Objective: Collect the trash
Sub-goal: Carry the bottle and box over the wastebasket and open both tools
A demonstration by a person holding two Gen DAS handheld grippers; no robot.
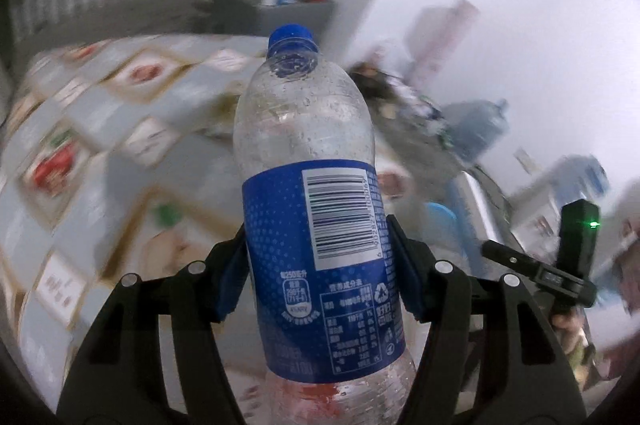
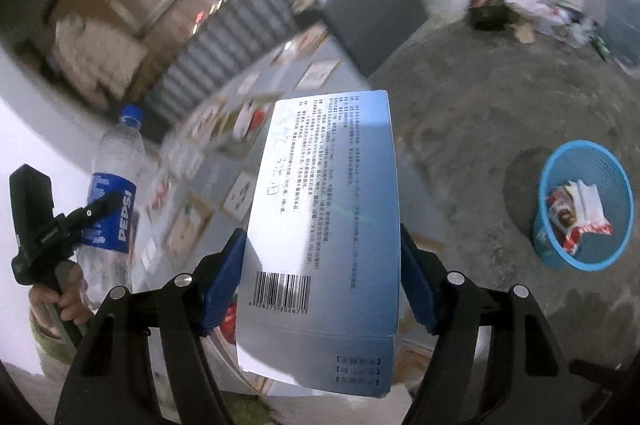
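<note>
A clear plastic Pepsi bottle (image 1: 312, 209) with a blue cap and blue label stands between the pads of my left gripper (image 1: 317, 231), which is shut on its label, and the bottle is lifted off the table. The same bottle (image 2: 116, 161) appears at the left of the right wrist view, clamped by the left gripper (image 2: 108, 209) in a person's hand. My right gripper (image 2: 321, 235) is shut on a flat blue-and-white printed box (image 2: 324, 225), held up over the table edge. That right gripper (image 1: 560, 265) is seen side-on at the right of the left wrist view.
A blue mesh waste basket (image 2: 552, 169) stands on the concrete floor (image 2: 480, 105) to the right, with wrappers (image 2: 576, 213) inside. A table with a picture-patterned cloth (image 1: 100, 129) lies below. Litter (image 2: 532, 13) is piled by the far wall, next to a dark cabinet (image 2: 376, 9).
</note>
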